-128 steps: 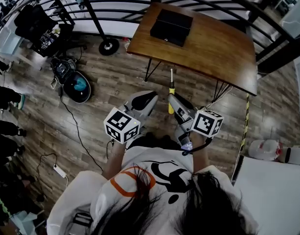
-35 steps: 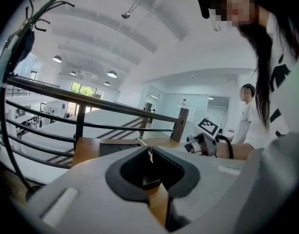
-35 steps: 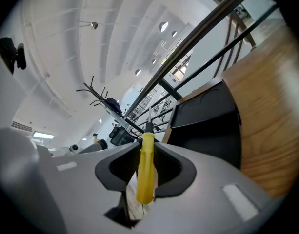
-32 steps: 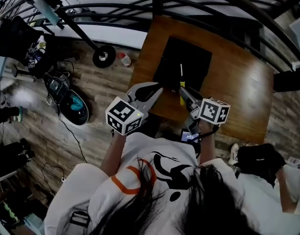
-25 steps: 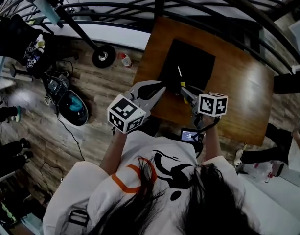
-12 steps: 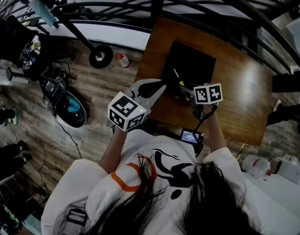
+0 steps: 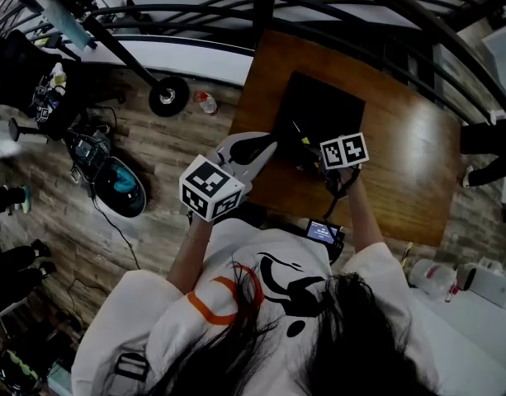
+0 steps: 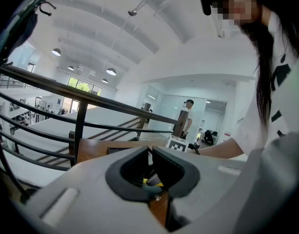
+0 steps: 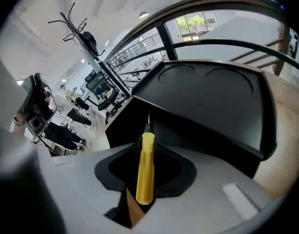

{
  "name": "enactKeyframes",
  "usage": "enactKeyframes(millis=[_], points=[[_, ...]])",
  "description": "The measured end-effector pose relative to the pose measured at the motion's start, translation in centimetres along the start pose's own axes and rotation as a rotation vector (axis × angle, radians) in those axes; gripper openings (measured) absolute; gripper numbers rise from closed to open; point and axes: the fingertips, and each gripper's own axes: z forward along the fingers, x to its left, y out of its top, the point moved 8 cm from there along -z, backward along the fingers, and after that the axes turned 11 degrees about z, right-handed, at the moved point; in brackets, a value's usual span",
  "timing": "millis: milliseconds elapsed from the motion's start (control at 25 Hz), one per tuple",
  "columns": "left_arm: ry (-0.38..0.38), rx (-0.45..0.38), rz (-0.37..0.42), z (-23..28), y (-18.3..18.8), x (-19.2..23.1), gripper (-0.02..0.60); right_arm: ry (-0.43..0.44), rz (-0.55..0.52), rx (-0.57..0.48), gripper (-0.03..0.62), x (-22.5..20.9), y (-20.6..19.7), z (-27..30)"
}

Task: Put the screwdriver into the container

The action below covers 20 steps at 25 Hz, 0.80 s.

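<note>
The right gripper (image 9: 147, 147) has its jaws closed on the screwdriver (image 9: 146, 165), pinching the yellow handle about halfway along. The butt pokes back toward the camera and the thin metal shaft runs forward to 12 o'clock. In the head view the tool sits over the near-left part of the container (image 9: 208, 101), with its tip aimed to about 11 o'clock. In the right gripper view the tip lines up with the container's near wall, just under the rim, so it is not inside yet.

The container is black and flat, and rests on the table (image 7: 401, 163). Its top shows 2 round outlines. I cannot tell whether that surface is an open tray or a lid.

The left gripper (image 8: 150, 152) is at 9 o'clock of the right one, at the table's near-left edge. Its jaws are together and hold nothing.

The screwdriver looks light and stiff, with a smooth plastic handle that could twist or slide between the pads. The handle is the right place to hold it, since the shaft is too thin for a sure pinch. Held mid-handle, it should stay balanced and drop flat when let go. It does not look fragile, and the tip could scratch the container.
</note>
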Motion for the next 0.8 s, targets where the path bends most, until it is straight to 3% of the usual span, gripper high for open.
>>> enactKeyframes(millis=[320, 800], points=[[-0.004, 0.004, 0.000, 0.2, 0.0, 0.4, 0.000, -0.054, -0.003, 0.035, 0.110, -1.1, 0.2, 1.3], [0.019, 0.017, -0.002, -0.1, -0.3, 0.5, 0.000, -0.138, -0.076, -0.012, 0.112, -1.8, -0.2, 2.6]])
